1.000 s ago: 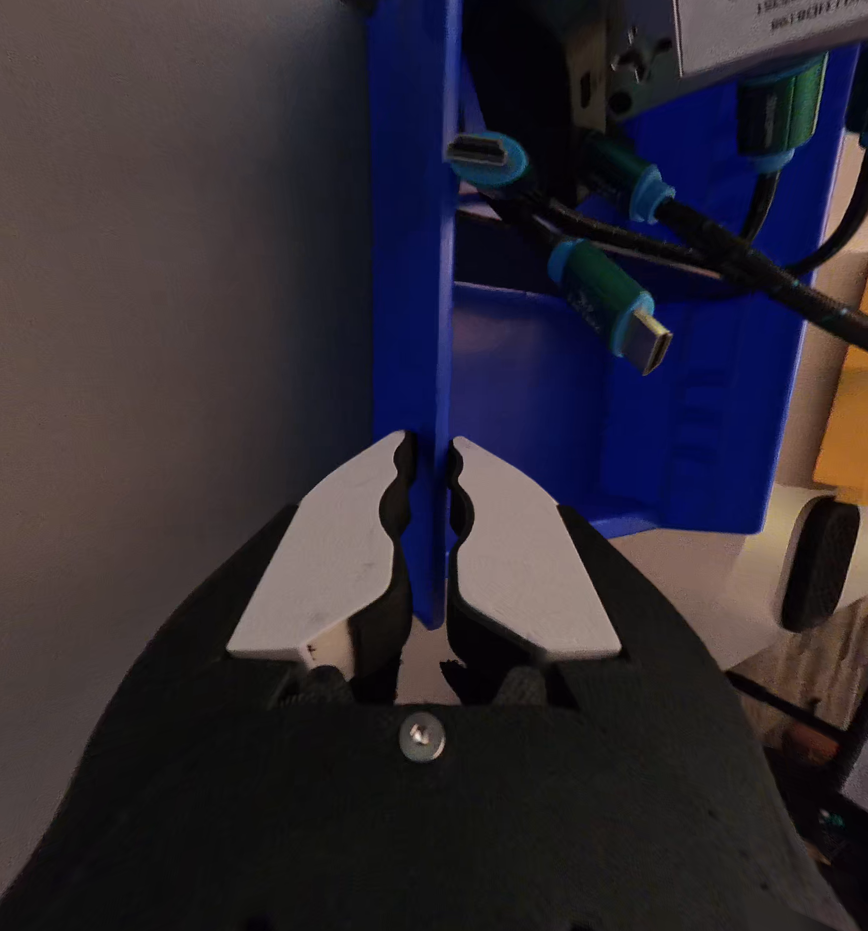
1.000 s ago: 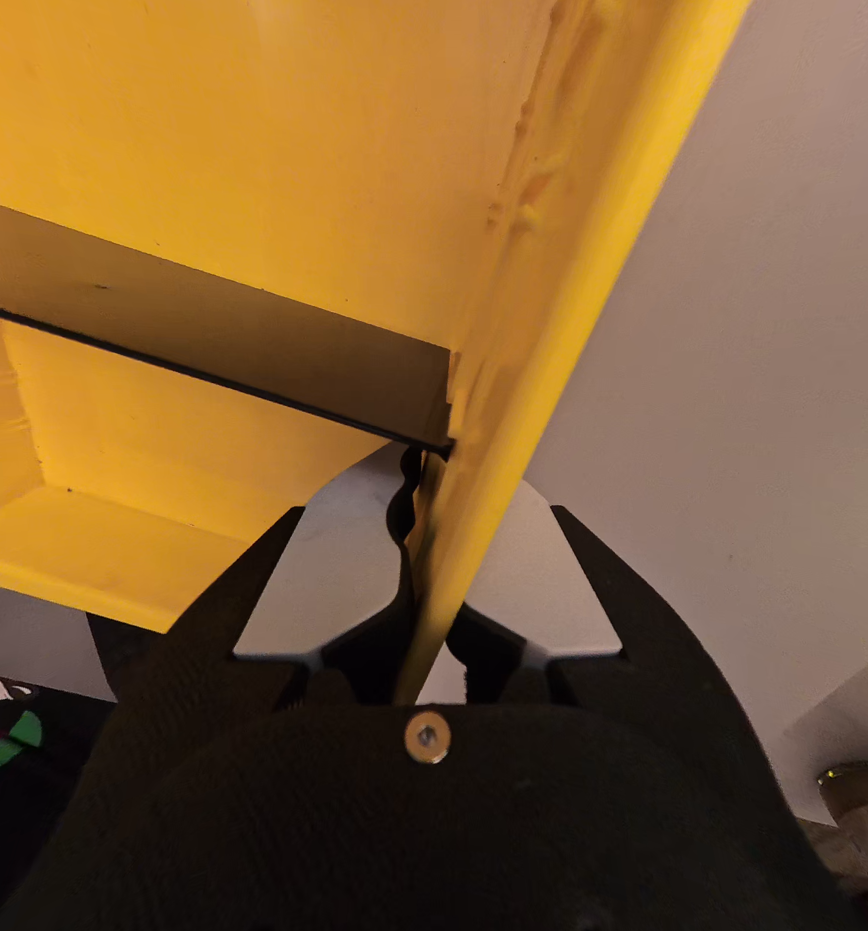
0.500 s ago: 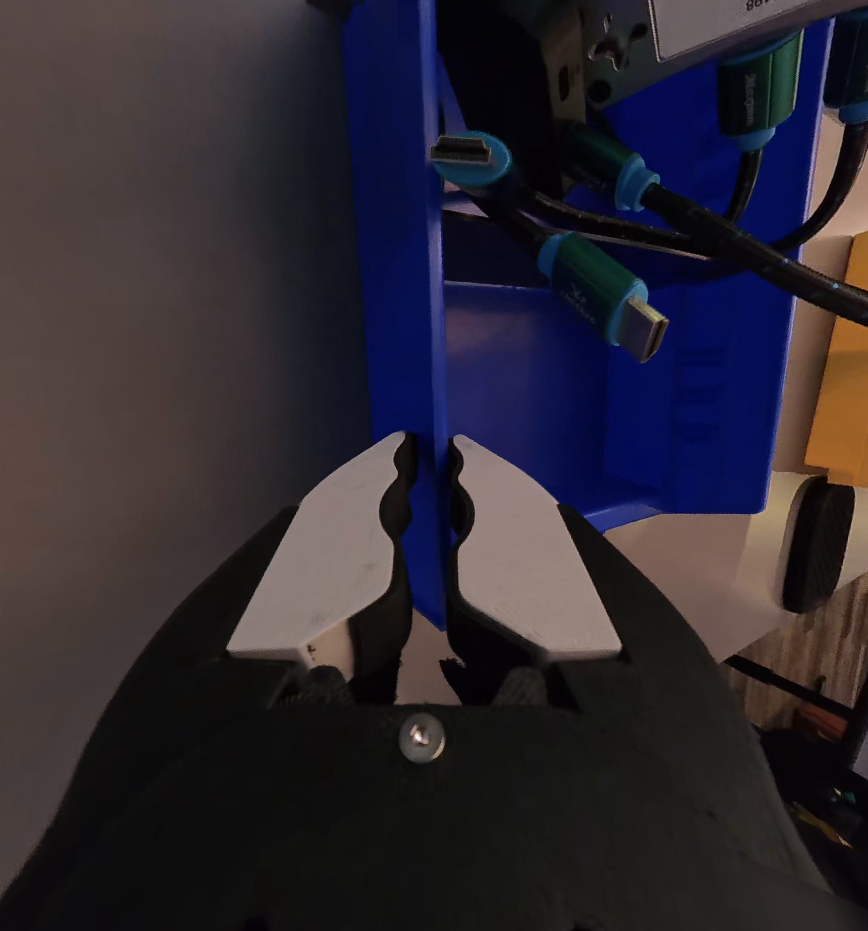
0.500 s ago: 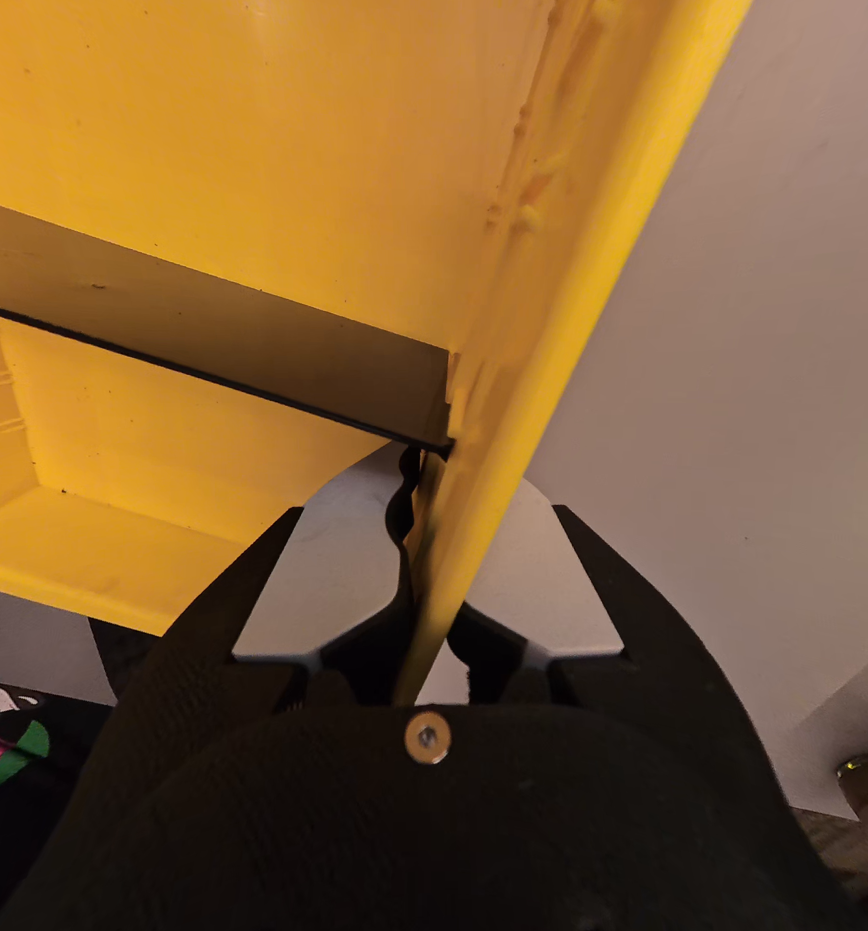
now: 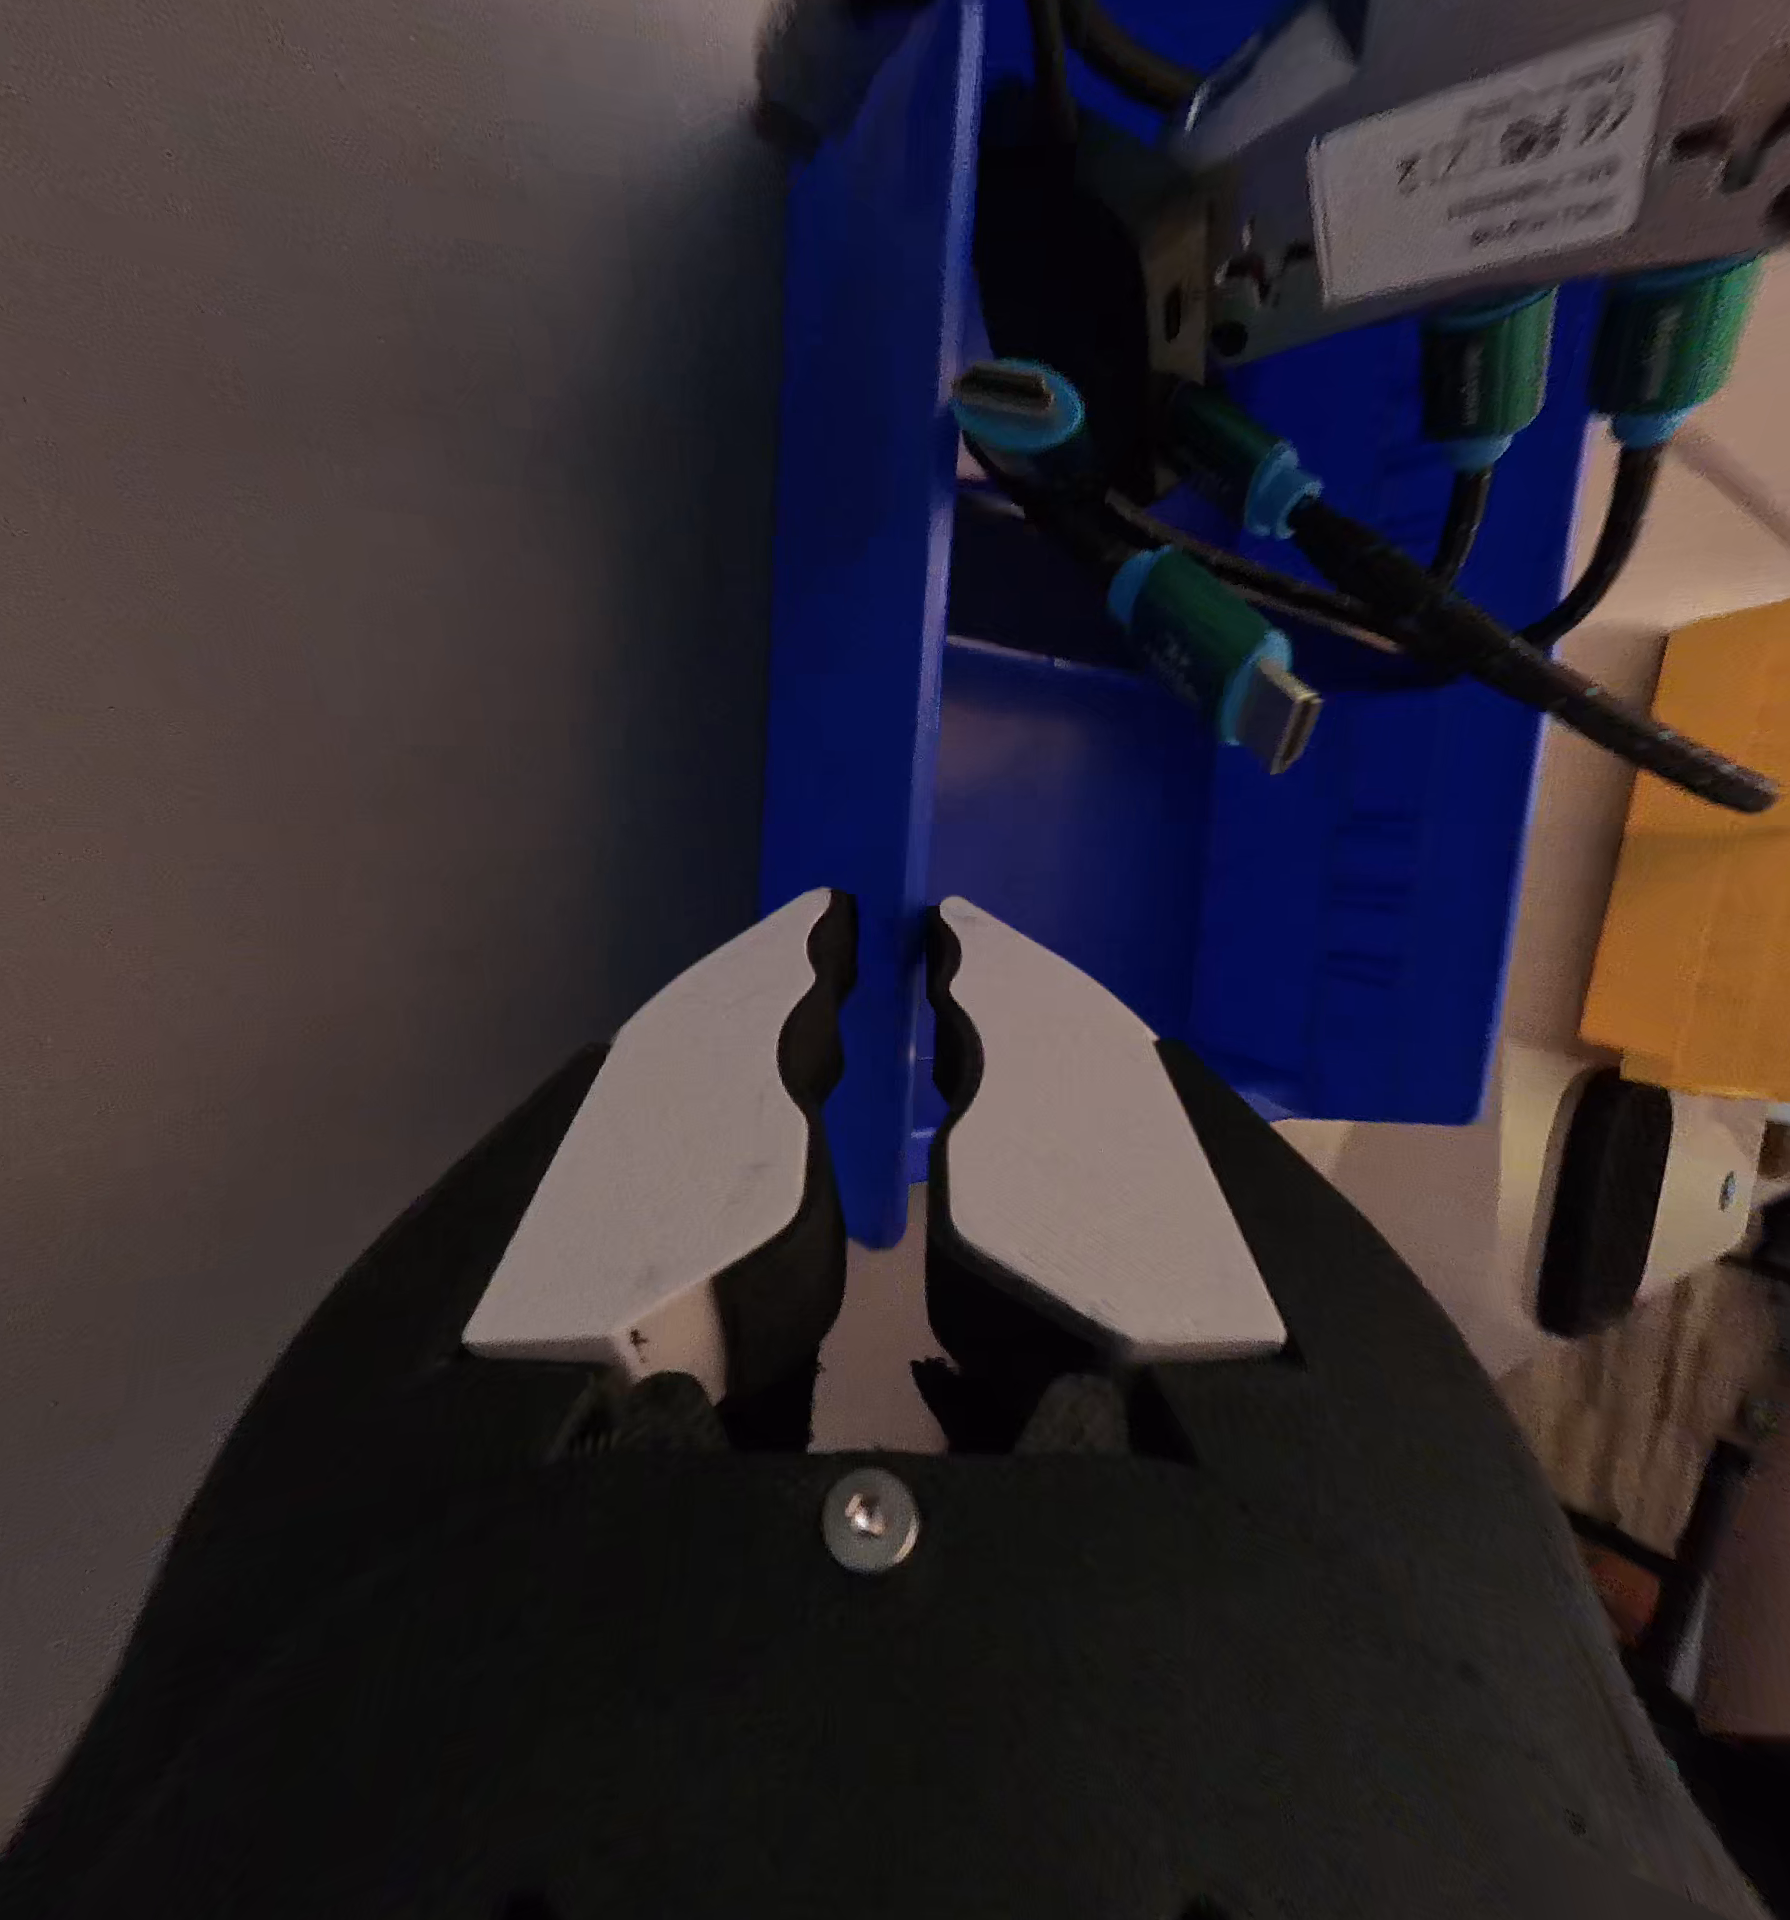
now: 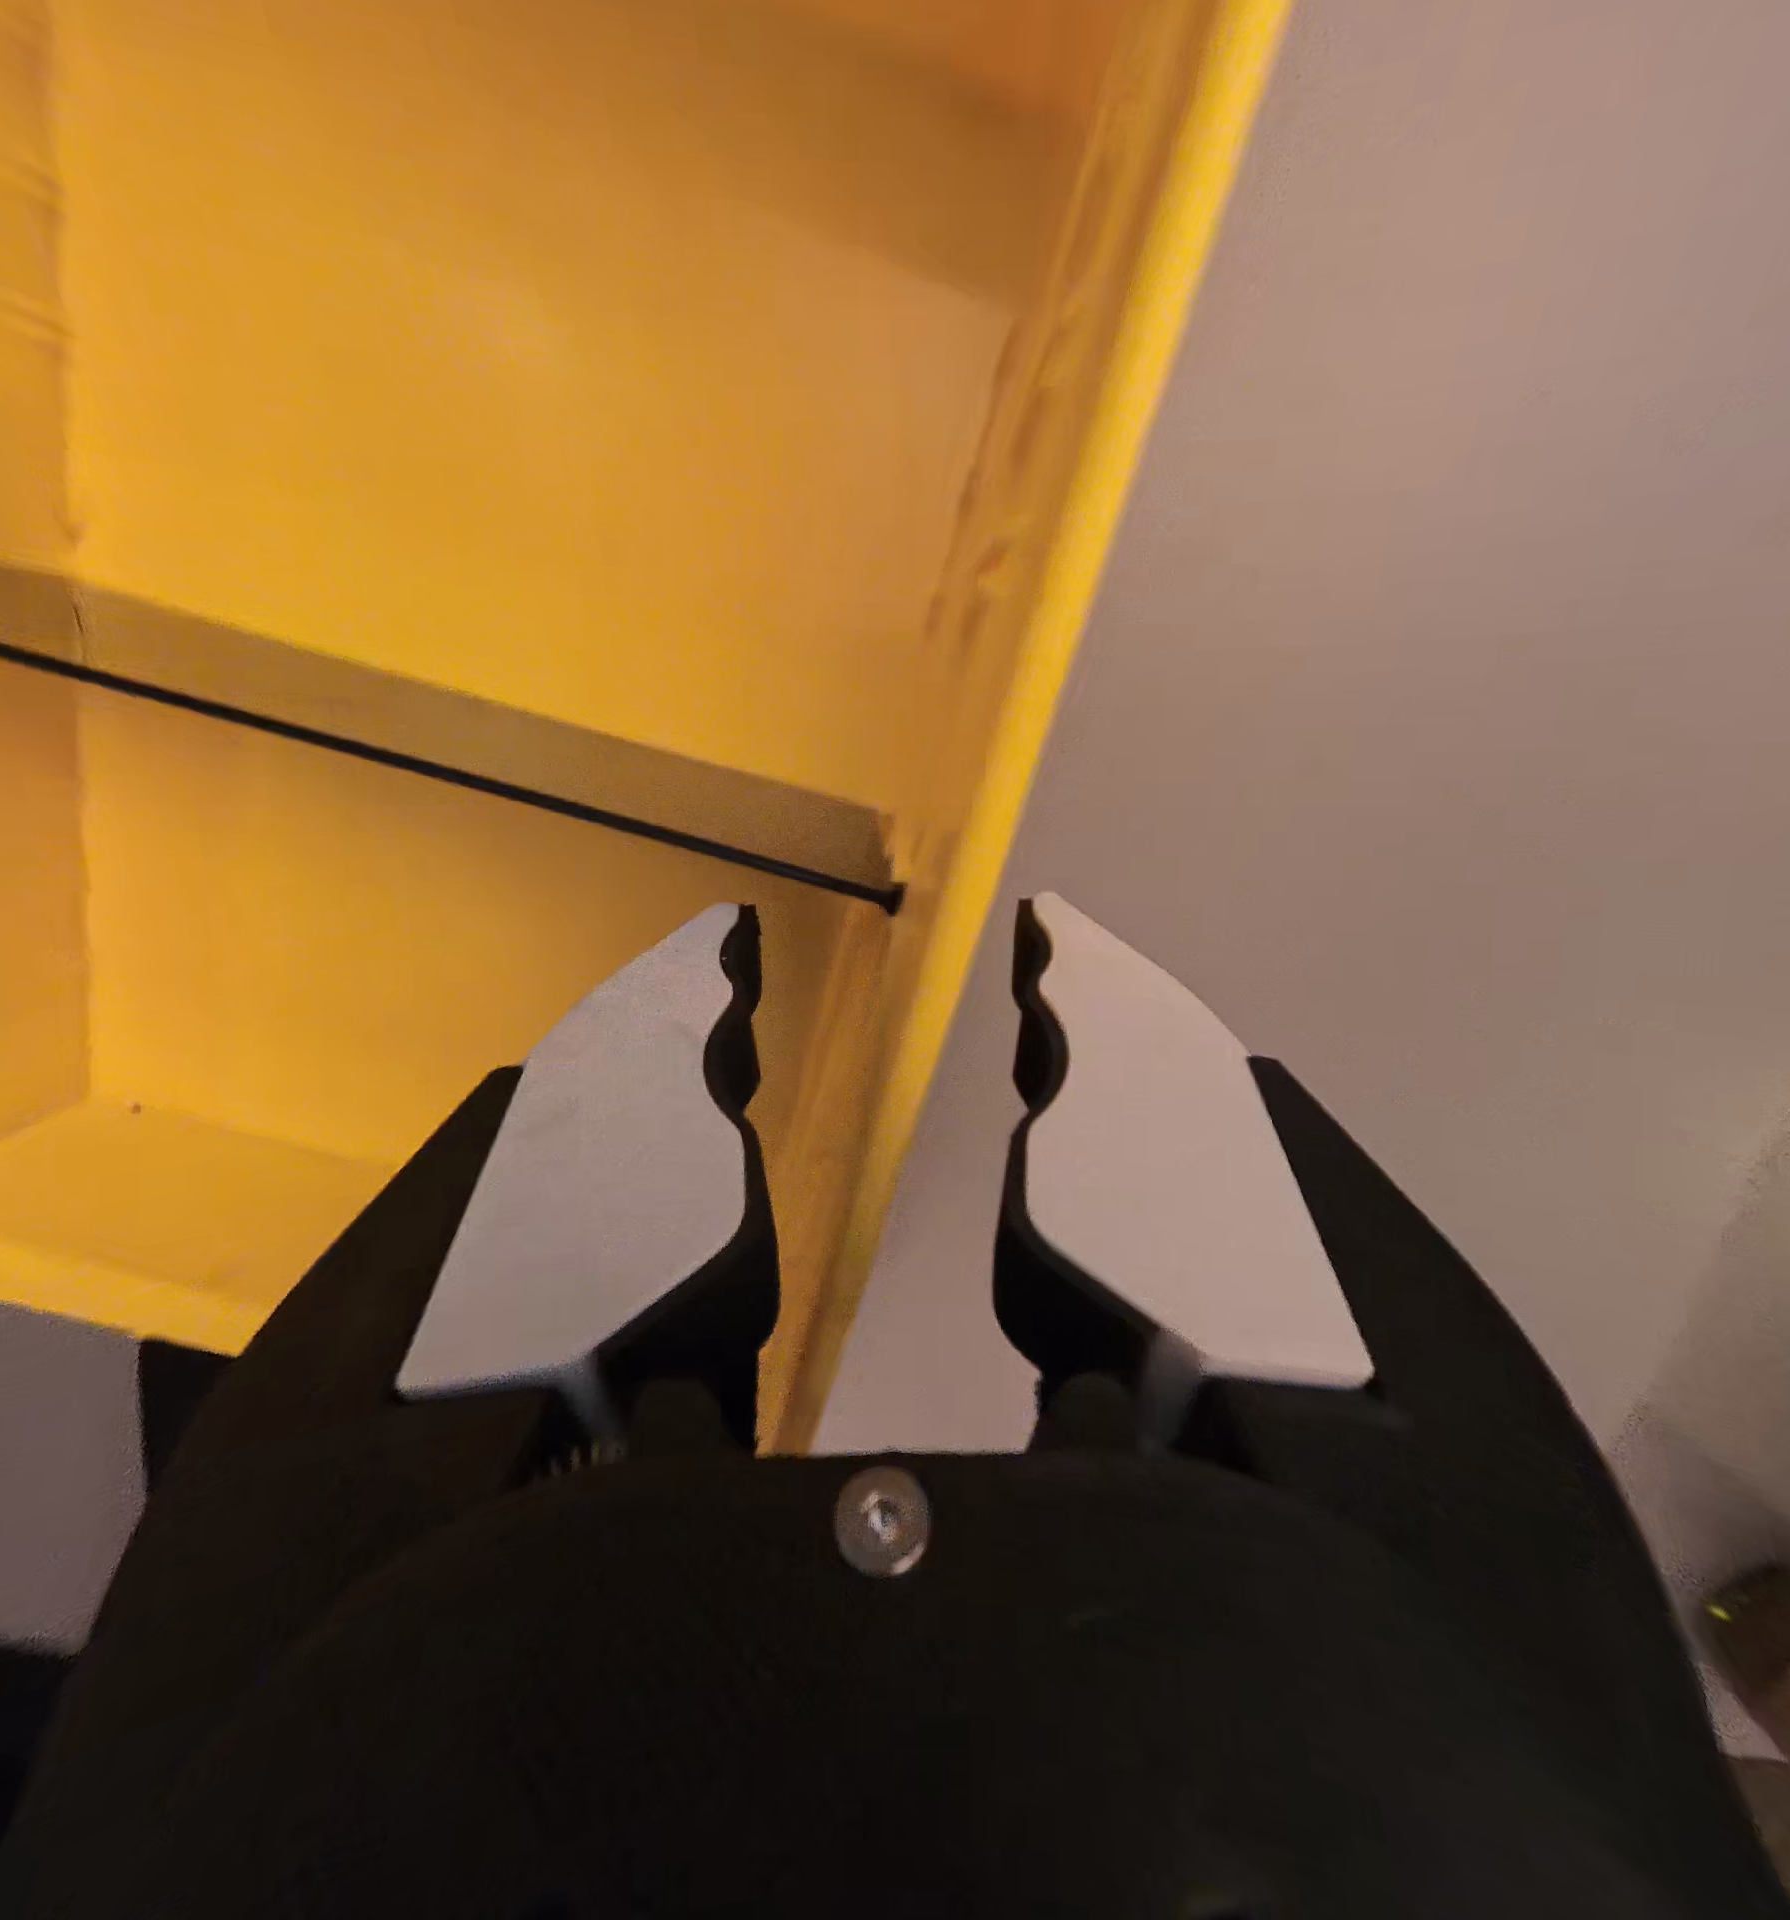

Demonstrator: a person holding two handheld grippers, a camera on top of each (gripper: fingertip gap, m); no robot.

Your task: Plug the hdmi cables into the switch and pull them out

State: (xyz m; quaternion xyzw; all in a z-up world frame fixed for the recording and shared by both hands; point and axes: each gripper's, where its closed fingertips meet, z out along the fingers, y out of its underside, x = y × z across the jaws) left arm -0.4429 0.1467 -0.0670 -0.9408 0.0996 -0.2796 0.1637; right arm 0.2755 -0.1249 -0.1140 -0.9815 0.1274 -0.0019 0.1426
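Right gripper [image 6: 886, 914] fingers now released off yellow bin [image 6: 1026, 748], left gripper [image 5: 886, 914] clenching blue bin [image 5: 870, 727] wall

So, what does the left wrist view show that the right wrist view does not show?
Only the left wrist view shows the blue bin, whose side wall the left tongs clamp, with the grey switch and the HDMI cables inside; some plugs hang free. Only the right wrist view shows the yellow bin's divider and the right tongs, open astride its wall. Both show the yellow bin and a pale wall.
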